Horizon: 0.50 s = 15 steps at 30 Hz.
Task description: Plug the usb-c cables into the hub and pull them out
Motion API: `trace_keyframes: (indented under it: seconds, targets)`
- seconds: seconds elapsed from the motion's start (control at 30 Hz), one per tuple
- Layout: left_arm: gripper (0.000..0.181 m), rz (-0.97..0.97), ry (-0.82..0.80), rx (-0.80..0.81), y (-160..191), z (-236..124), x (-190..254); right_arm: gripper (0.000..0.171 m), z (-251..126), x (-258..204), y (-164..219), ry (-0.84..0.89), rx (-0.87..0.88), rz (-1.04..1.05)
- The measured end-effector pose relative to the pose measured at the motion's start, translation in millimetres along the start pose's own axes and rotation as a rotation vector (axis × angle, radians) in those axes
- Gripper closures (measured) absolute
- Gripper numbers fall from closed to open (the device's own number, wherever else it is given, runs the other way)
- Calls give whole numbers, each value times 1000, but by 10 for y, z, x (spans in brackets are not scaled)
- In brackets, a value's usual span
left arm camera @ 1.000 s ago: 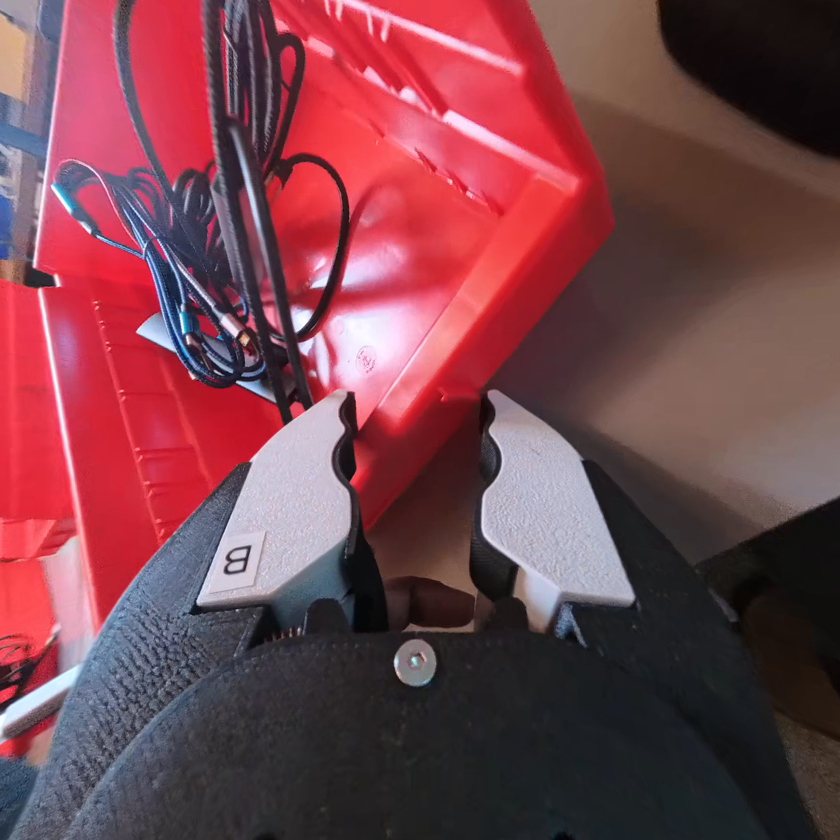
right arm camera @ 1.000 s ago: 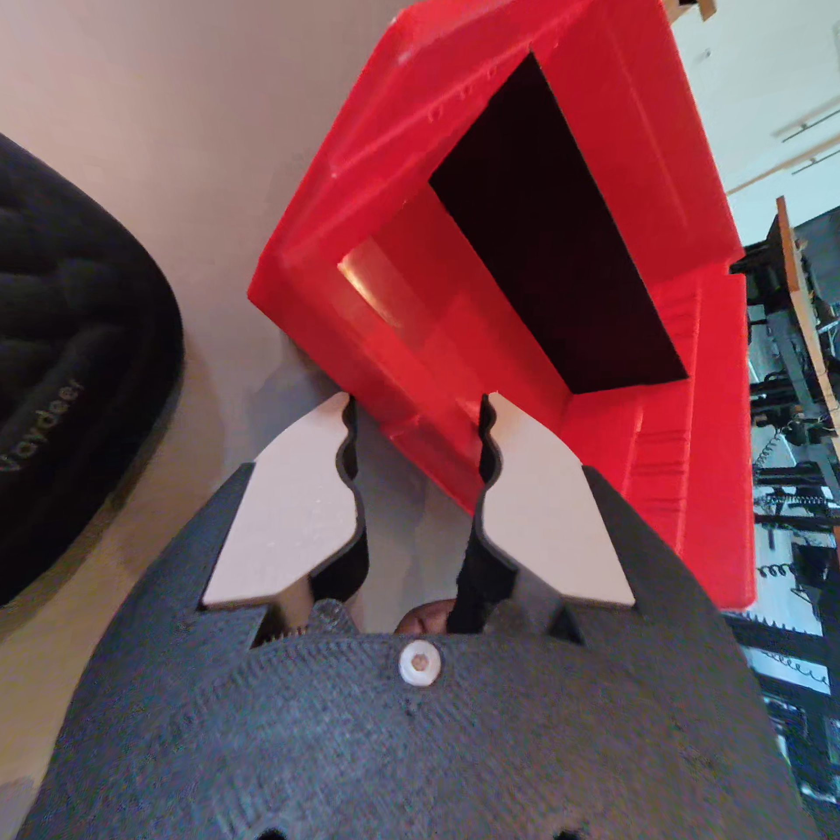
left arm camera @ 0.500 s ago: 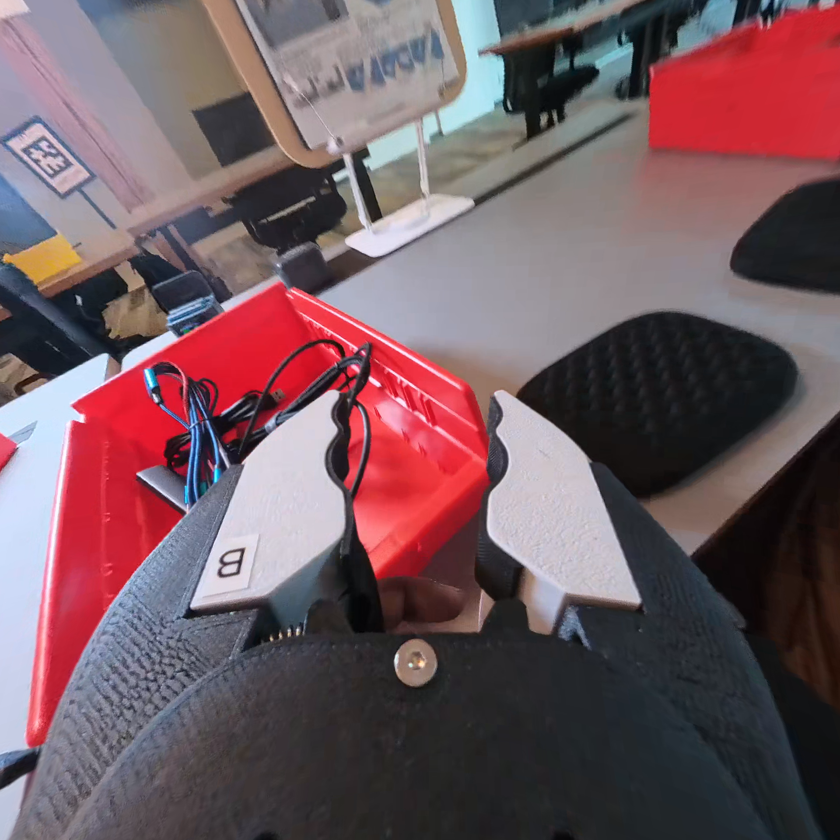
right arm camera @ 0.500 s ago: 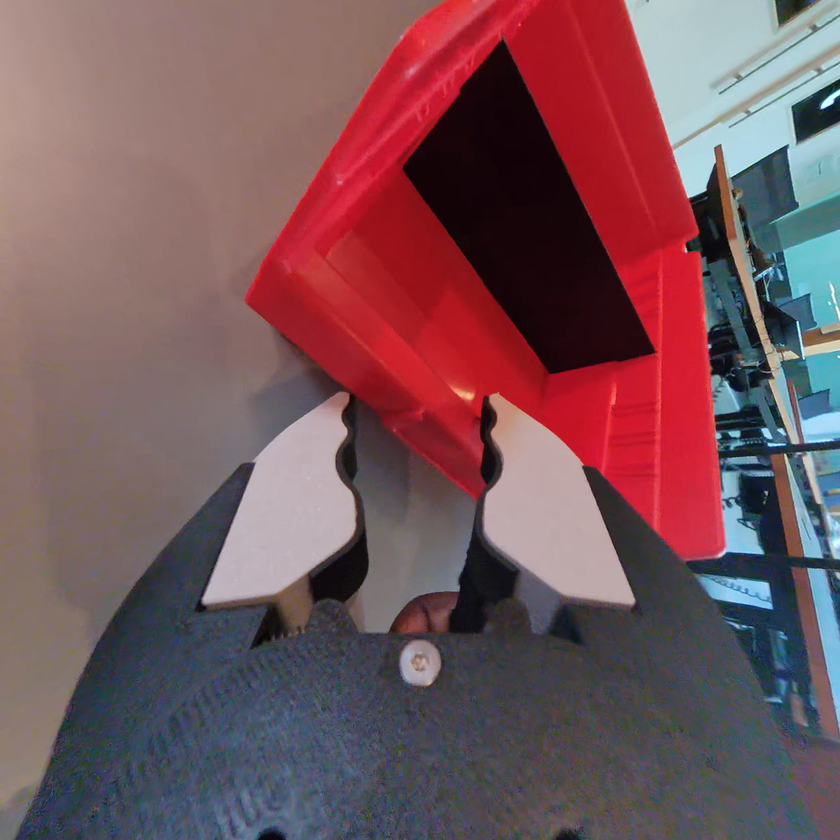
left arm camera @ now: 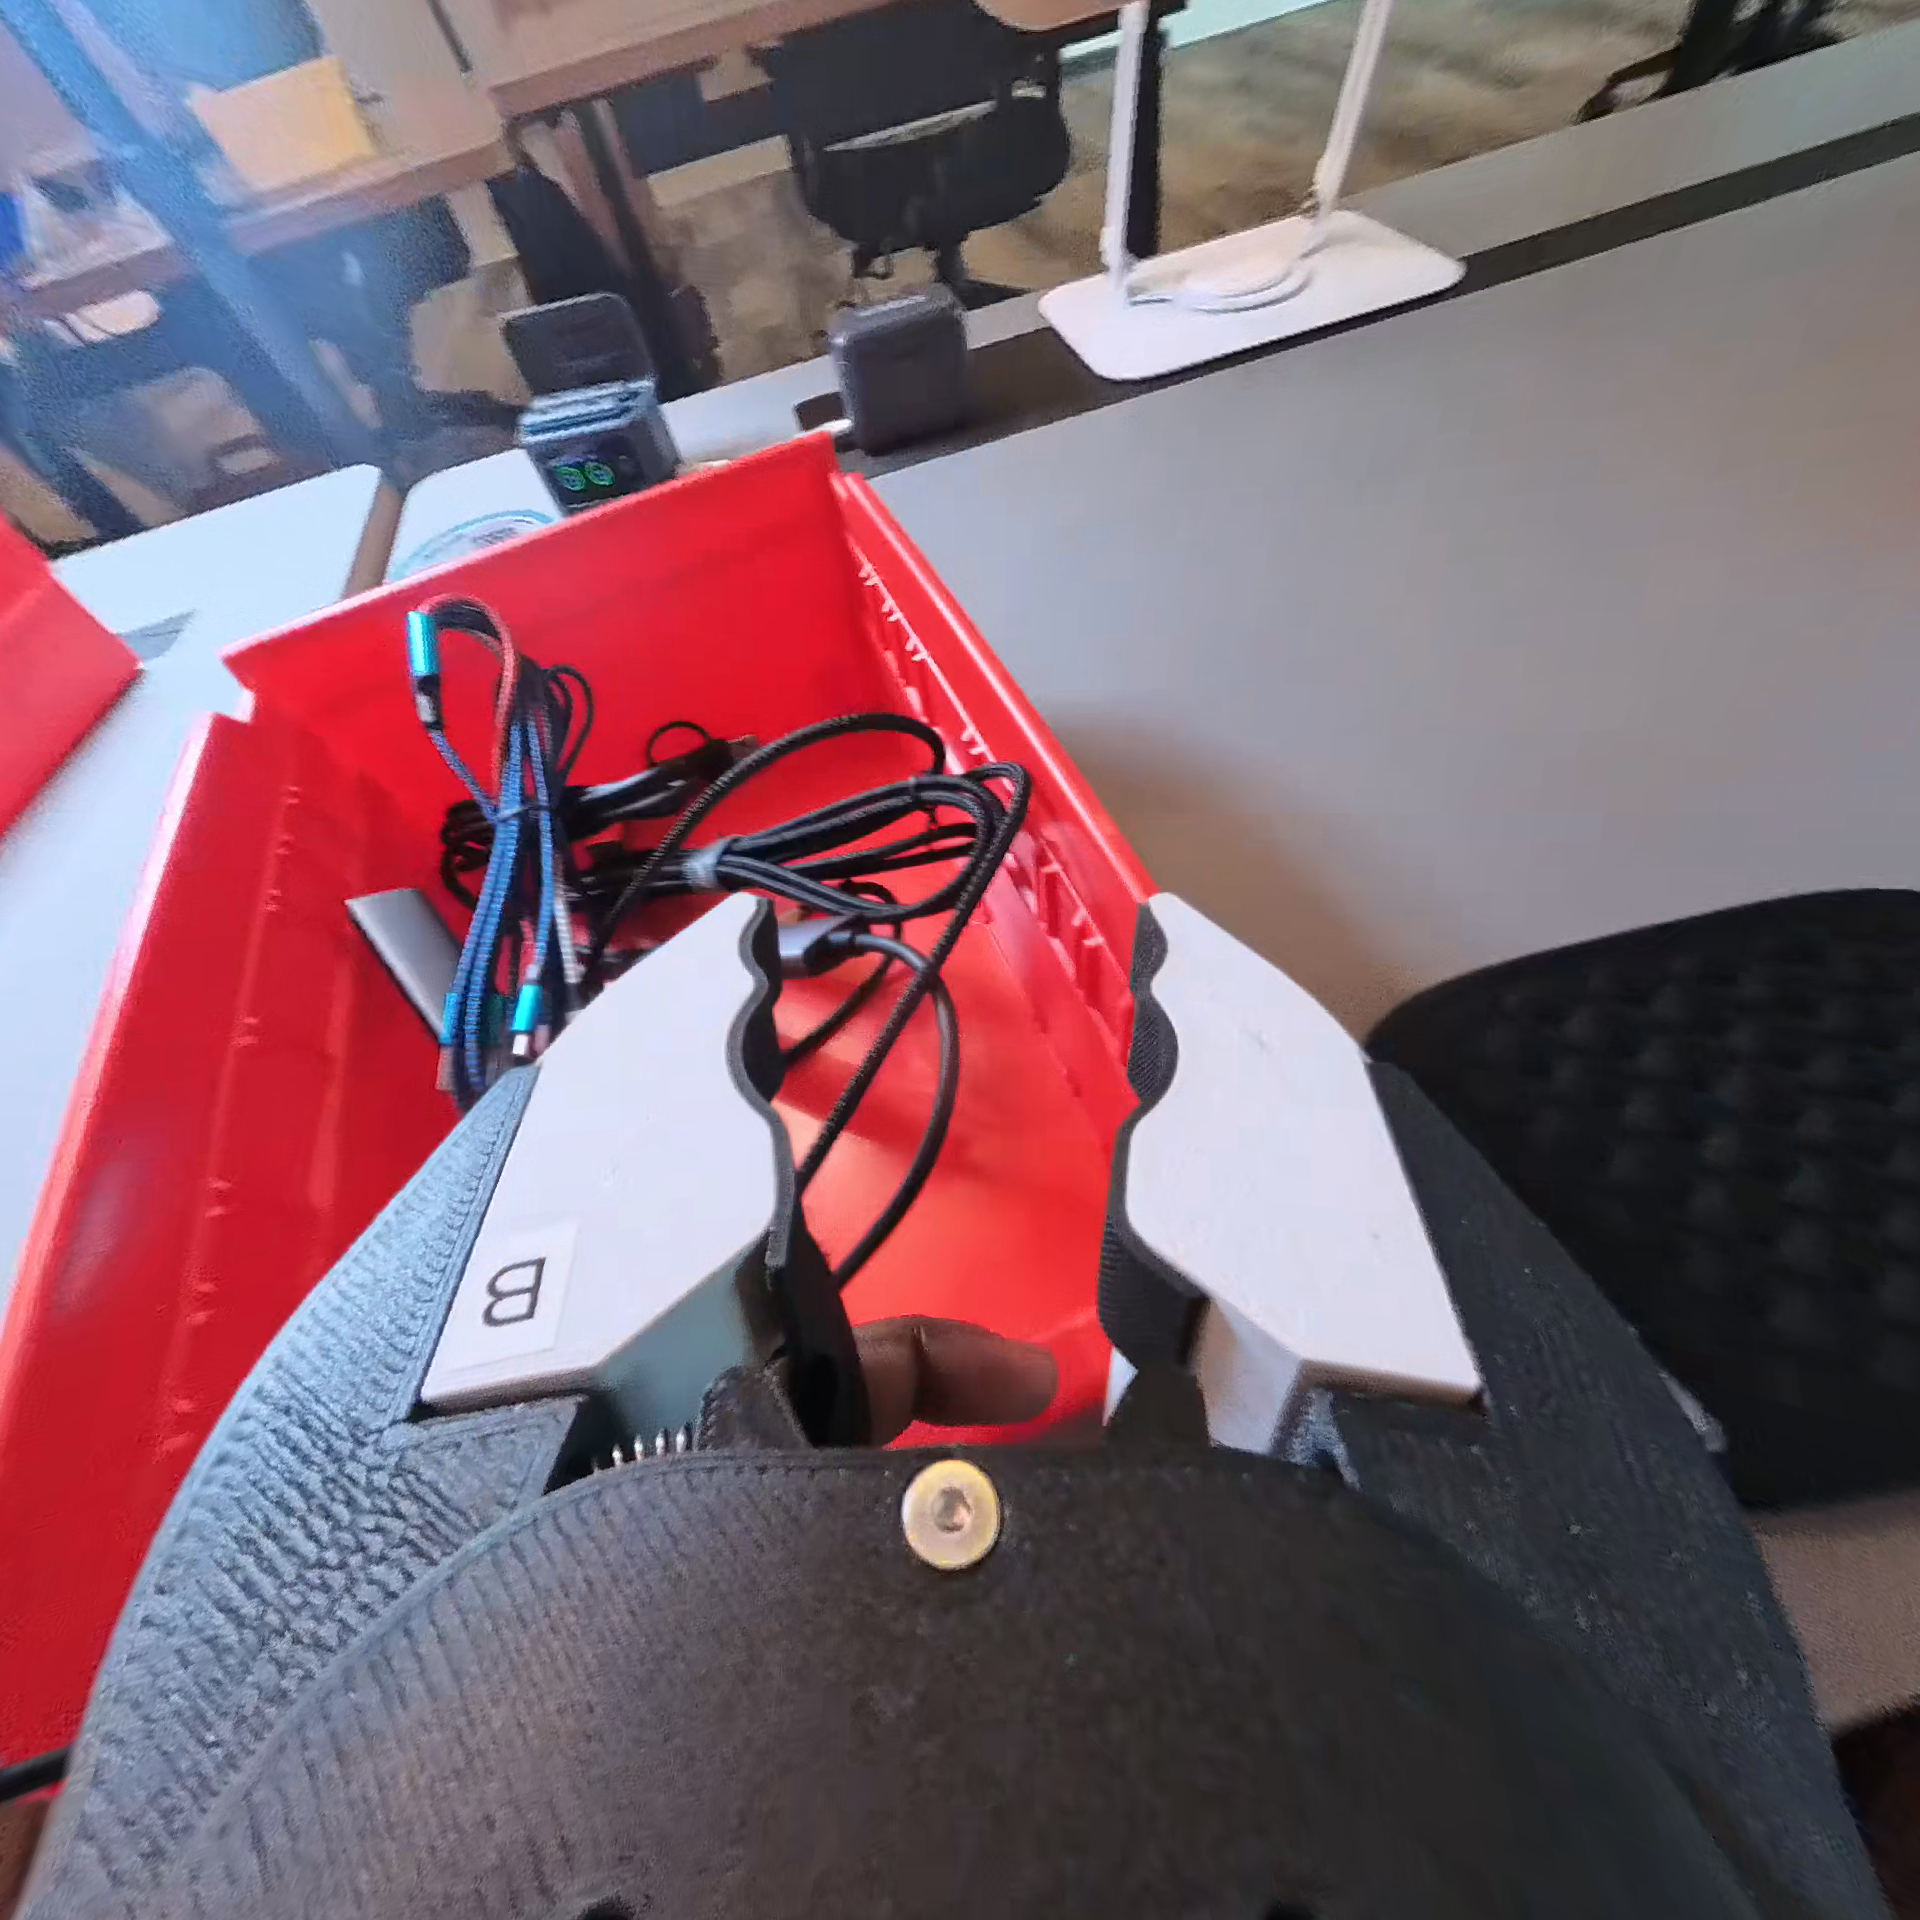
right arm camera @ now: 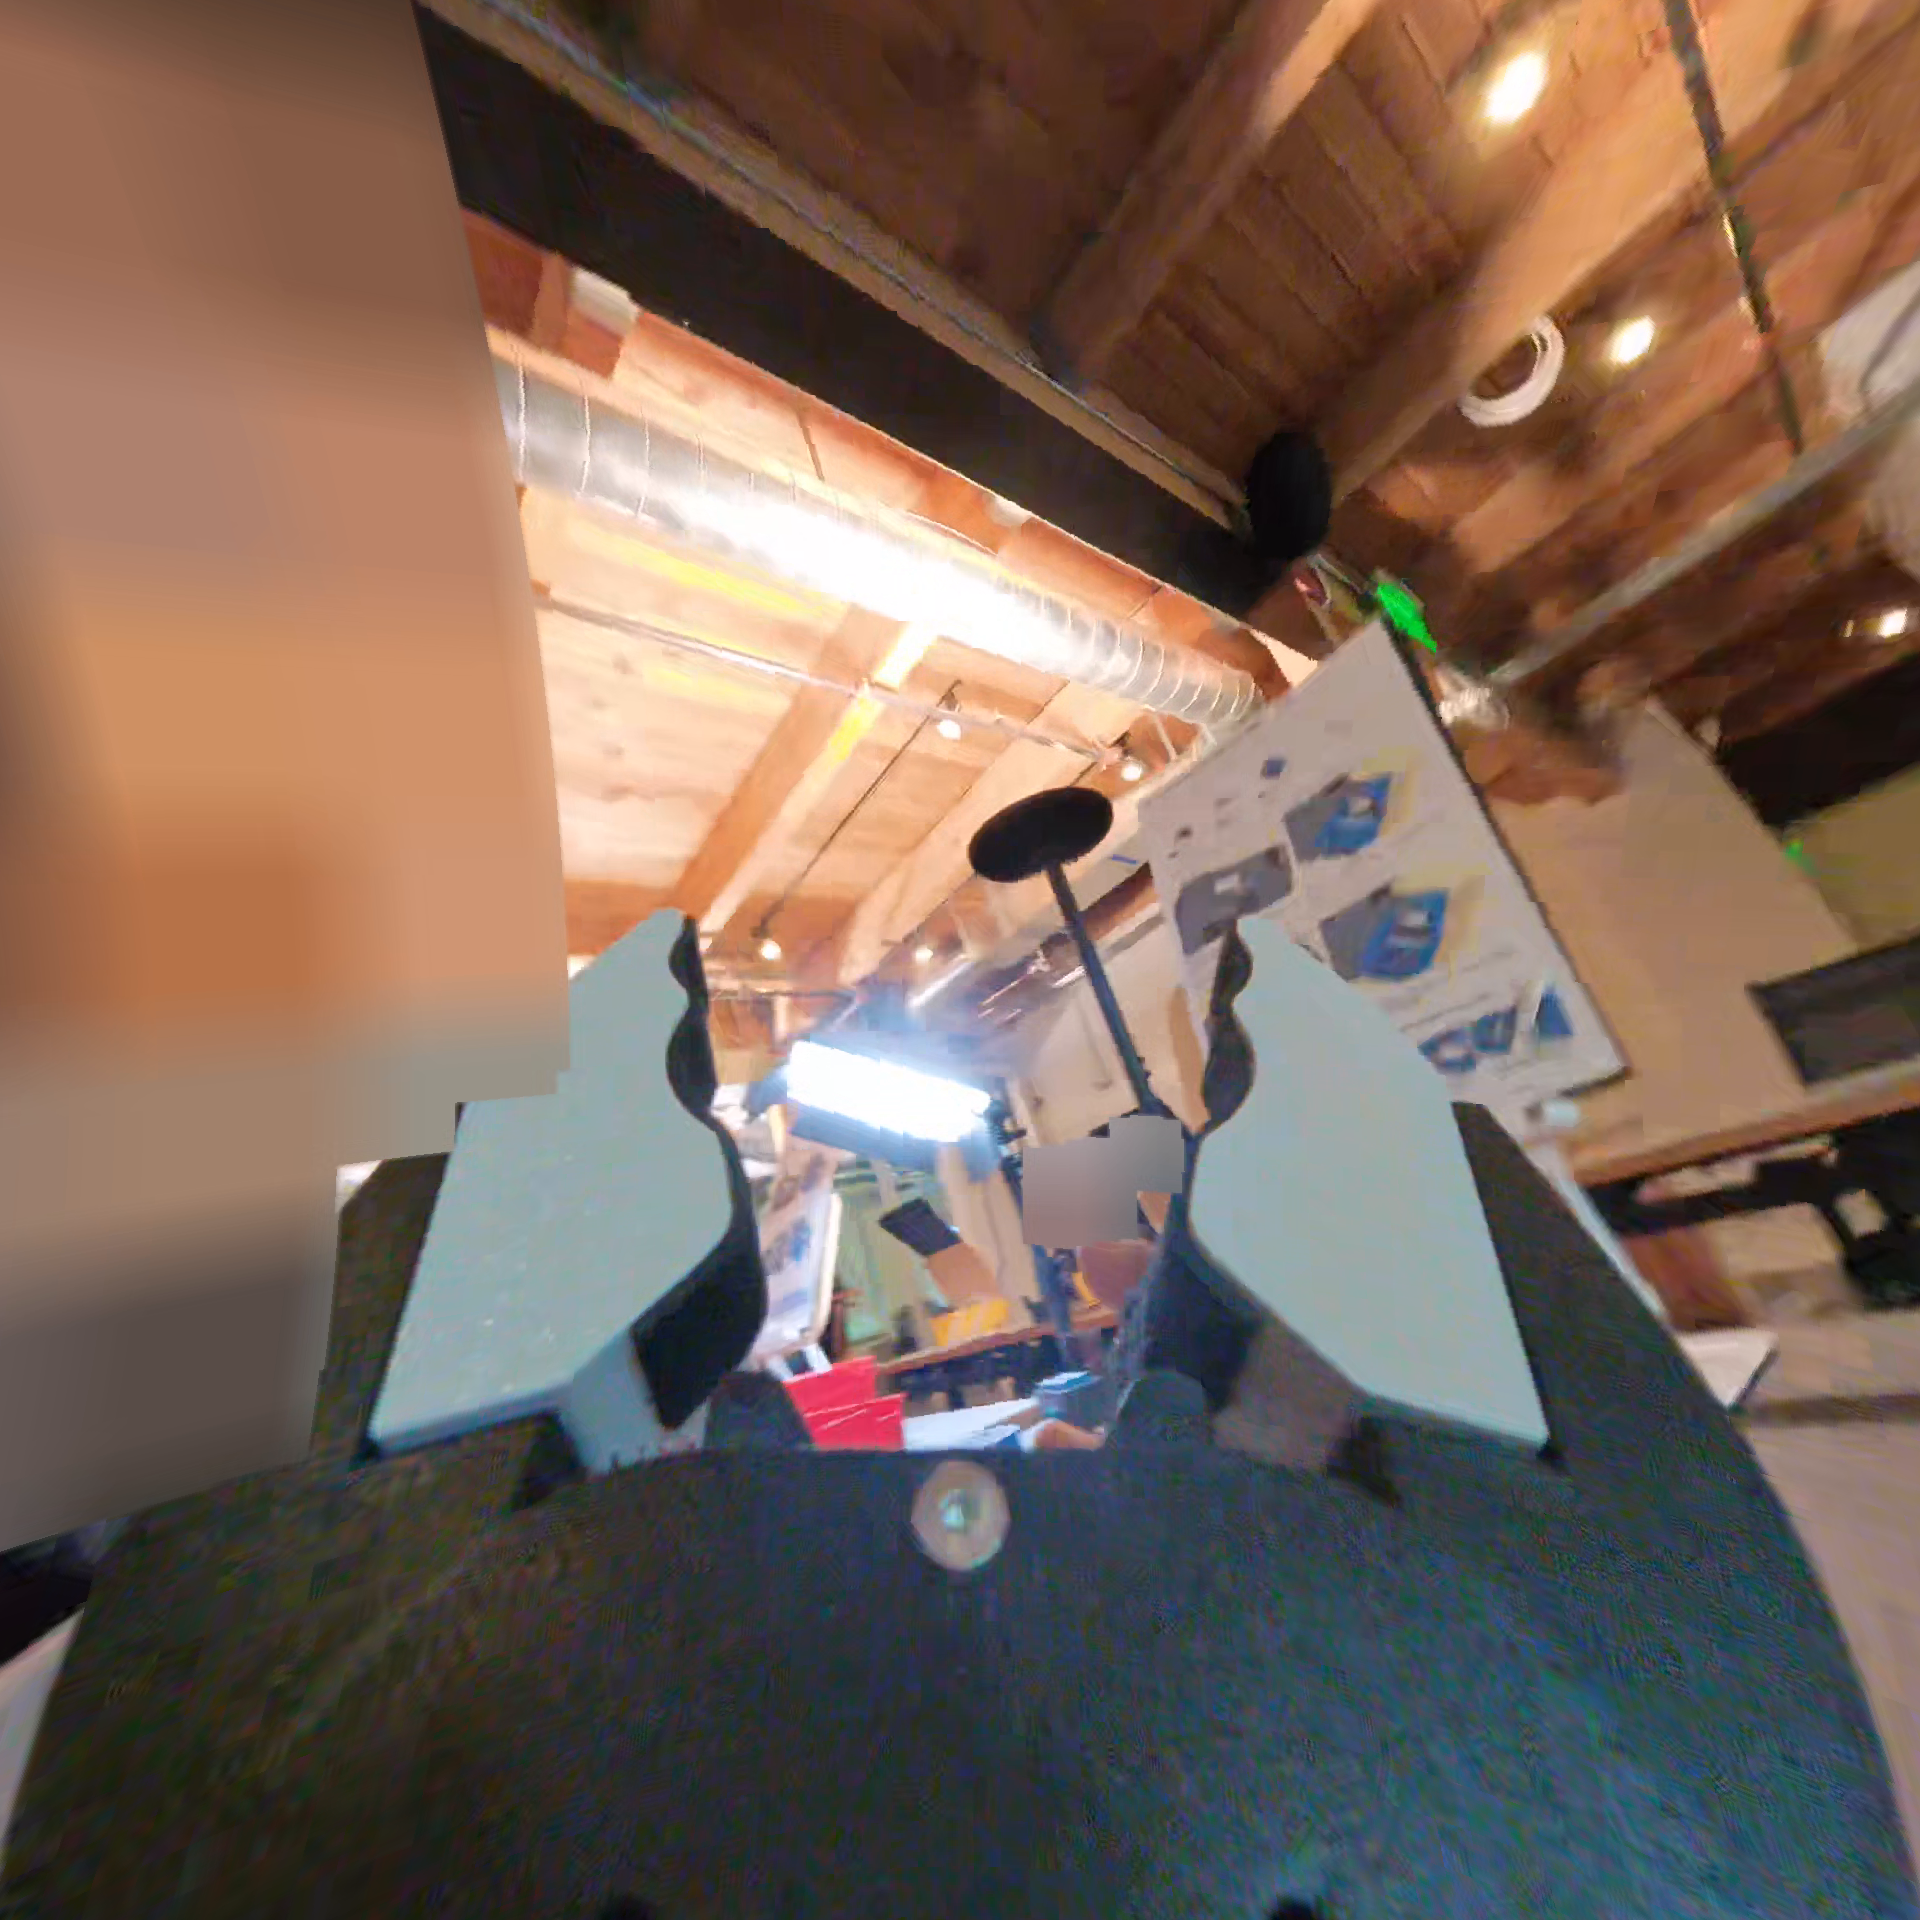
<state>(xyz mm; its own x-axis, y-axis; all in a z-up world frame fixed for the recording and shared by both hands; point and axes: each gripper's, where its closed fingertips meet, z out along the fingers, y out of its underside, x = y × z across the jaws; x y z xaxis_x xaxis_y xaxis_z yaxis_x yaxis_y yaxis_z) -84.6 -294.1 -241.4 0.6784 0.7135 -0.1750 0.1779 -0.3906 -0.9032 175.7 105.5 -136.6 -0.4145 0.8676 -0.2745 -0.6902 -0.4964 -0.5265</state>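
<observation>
My left gripper (left arm camera: 951,997) hangs over the near end of the red bin (left arm camera: 239,1039), fingers spread with nothing between them. Just beyond lie the tangled usb-c cables (left arm camera: 727,831), black and blue braided, with the grey hub (left arm camera: 400,951) partly under them. A black mesh pad (left arm camera: 1704,1164) sits beside the bin on the grey table (left arm camera: 1455,582). My right gripper (right arm camera: 956,1018) is spread too, empty, tilted up at a wooden ceiling (right arm camera: 1299,208).

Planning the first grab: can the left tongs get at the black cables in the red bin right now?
Probably yes. The left tongs are open, right above the open-topped red bin, and the black cables lie loose on top with nothing covering them.
</observation>
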Motion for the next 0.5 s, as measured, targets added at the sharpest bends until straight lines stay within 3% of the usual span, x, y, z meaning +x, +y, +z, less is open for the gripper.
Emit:
trace_keyframes:
  seconds: [0.07, 0.13, 0.33, 0.5]
  targets:
    - [120, 78, -82, -42, 41, 33, -96, 69, 2, 148, 354, 74, -42, 257]
    - [123, 160, -173, -78, 95, 19, -213, 72, 34, 62, 363, 3, -37, 360]
    - [124, 393, -125, -137, 229, -127, -165, 83, -69, 199, 136, 111, 64, 160]
    - [125, 375, -8, 141, -271, -448, -354, 82, -33, 179, 187, 105, 38, 183]
